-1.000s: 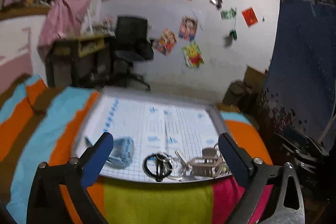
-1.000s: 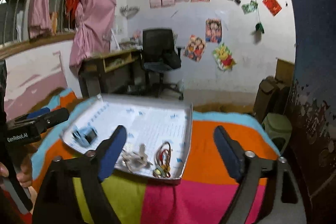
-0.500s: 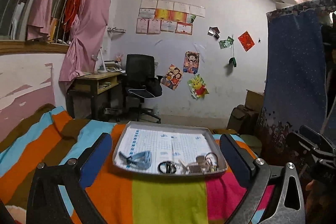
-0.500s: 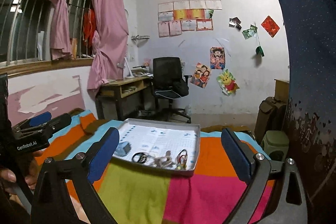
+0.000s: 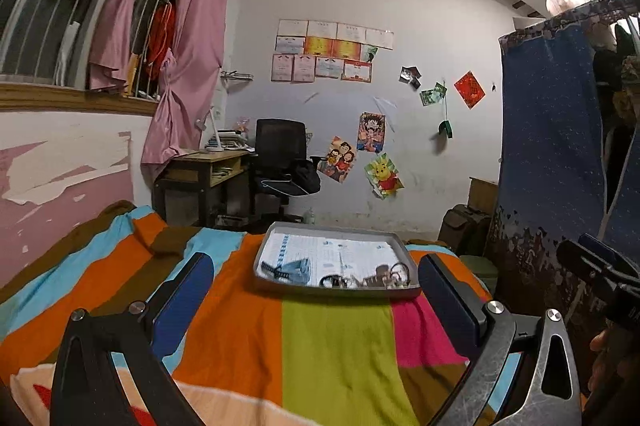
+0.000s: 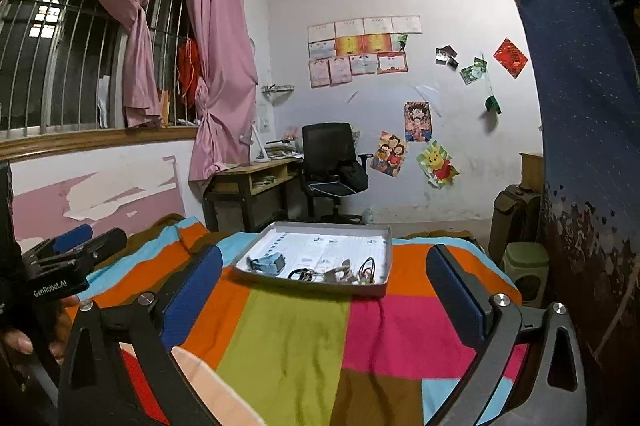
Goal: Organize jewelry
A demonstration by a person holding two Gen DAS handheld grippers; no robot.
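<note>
Grey tray (image 5: pixel 338 292) of jewelry (image 5: pixel 366 280) sits beyond the left claw (image 5: pixel 314 296) and right claw (image 6: pixel 324 276), both wide and empty.

A soft, matt woven cloth was seen in the striped blanket (image 5: pixel 328 346). The tray (image 5: pixel 337 292) looked like matt grey card or thin metal, which could not be told, and was lined with printed paper (image 5: pixel 352 254). The left gripper (image 5: pixel 316 300) and the right gripper (image 6: pixel 324 286) were made of dull black metal, scuffed on the right-hand arms, with smooth blue pads (image 6: pixel 192 296). Thin pink cloth was hung as curtains (image 6: pixel 218 66). The far desk (image 6: pixel 256 174) appeared wooden.
</note>
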